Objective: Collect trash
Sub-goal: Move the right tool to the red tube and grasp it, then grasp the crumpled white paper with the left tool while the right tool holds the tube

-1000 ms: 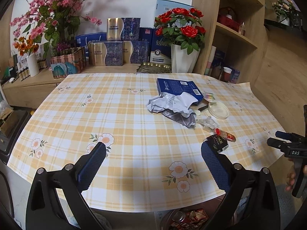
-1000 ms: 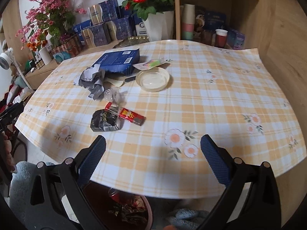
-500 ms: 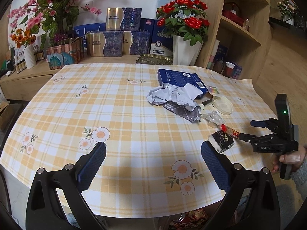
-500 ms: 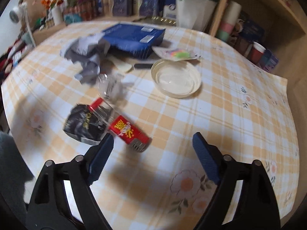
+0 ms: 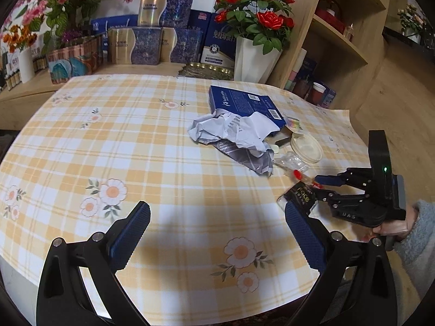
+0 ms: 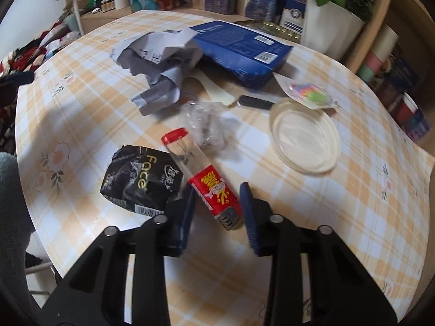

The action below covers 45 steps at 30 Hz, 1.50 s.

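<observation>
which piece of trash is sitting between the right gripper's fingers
The red-capped clear tube with the red label: its lower end lies between the closing jaws of the right gripper. The black wrapper lies just outside them.

i read "face" in gold on the crumpled black packet (image 6: 141, 182) near my right tongs (image 6: 217, 209); "das" marks their black frame.

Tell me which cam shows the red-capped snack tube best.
Right wrist. The snack tube lies close up between the closing right claw, cap, clear body and red label all readable. In the left wrist view it is small and distant, partly hidden by that claw.
</observation>
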Tool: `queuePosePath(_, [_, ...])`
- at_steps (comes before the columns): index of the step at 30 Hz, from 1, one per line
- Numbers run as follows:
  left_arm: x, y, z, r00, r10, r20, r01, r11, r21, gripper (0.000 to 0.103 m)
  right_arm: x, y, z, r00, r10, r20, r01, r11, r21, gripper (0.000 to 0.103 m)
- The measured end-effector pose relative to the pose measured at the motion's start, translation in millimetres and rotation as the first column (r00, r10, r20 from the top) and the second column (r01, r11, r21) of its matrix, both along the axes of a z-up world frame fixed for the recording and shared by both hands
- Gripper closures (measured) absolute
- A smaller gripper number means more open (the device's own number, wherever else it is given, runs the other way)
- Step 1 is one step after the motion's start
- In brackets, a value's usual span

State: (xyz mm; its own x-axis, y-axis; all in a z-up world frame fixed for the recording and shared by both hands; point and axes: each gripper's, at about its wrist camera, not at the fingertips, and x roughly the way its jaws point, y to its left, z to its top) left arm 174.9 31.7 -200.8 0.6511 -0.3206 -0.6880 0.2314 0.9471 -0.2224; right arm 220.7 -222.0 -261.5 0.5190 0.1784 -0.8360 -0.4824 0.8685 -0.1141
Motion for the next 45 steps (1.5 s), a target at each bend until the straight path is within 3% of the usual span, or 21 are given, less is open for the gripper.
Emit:
queuePosePath(4, [13.2, -9.3, 4.3, 1.0, -0.011, 0.002, 0.011, 1.0, -0.002, 0.006, 5.7, 7.5, 1.5, 0.999, 0.048, 0.01, -0.047, 0.997, -0.054, 0.058])
queuePosePath(7, [20.0, -14.0, 5.4, 1.0, -0.018, 0.0, 0.018, 1.0, -0.012, 0.006, 10.1, 10.3, 2.2, 0.996, 0.095, -0.005, -0.095, 0.993, -0.067, 0.06])
queuePosePath(10, [26.5, -16.8, 2.4, 1.0, -0.022, -0.017, 0.022, 0.999, -0.026, 0.006, 15.8, 11.0, 2.4, 0.991, 0.127, -0.038, -0.128, 0.991, -0.038, 0.073])
queuePosePath(12, [30.3, -17.4, -0.5, 0.999, -0.02, -0.03, 0.019, 0.999, -0.037, 0.006, 16.9, 11.4, 2.1, 0.988, 0.139, -0.064, -0.139, 0.99, -0.008, 0.088])
queuePosePath(14, [36.2, -18.5, -4.1, 0.999, -0.016, -0.048, 0.013, 0.998, -0.056, 0.006, 13.9, 9.1, 4.8, 0.989, 0.129, -0.065, -0.127, 0.991, 0.041, 0.088])
queuePosePath(20, [68.2, -32.3, -7.7, 0.997, -0.015, -0.081, 0.008, 0.995, -0.098, 0.006, 3.3, -23.2, 22.6, 0.999, -0.011, -0.043, 0.022, 0.963, 0.268, 0.088])
queuePosePath(27, [120.1, -54.1, -18.2, 0.991, 0.001, -0.132, -0.023, 0.985, -0.171, 0.006, -12.7, -52.7, 25.0, 0.981, -0.192, -0.025, 0.191, 0.933, 0.305, 0.088])
queuePosePath(28, [125.9, -55.5, -21.4, 0.989, -0.004, -0.145, -0.024, 0.982, -0.186, 0.012, -14.6, -56.0, 24.6, 0.977, -0.211, -0.027, 0.209, 0.929, 0.305, 0.088])
queuePosePath(31, [134.9, -57.3, -30.1, 0.981, -0.013, -0.195, -0.023, 0.984, -0.178, 0.062, -23.6, -66.6, 28.1, 0.967, -0.253, -0.027, 0.248, 0.914, 0.321, 0.088])
queuePosePath(32, [134.7, -55.2, -31.3, 0.979, -0.008, -0.203, -0.029, 0.984, -0.178, 0.071, -28.4, -69.6, 30.7, 0.965, -0.262, -0.02, 0.254, 0.911, 0.324, 0.088])
queuePosePath(34, [130.7, -49.0, -30.3, 0.98, 0.003, -0.197, -0.04, 0.982, -0.185, 0.078, -35.4, -74.5, 34.5, 0.962, -0.274, -0.007, 0.262, 0.91, 0.323, 0.088])
queuePosePath(45, [96.4, -12.8, 15.7, 0.996, 0.048, -0.081, -0.059, 0.988, -0.141, 0.079, -63.7, -91.2, 59.4, 0.93, -0.366, 0.04, 0.328, 0.873, 0.362, 0.088])
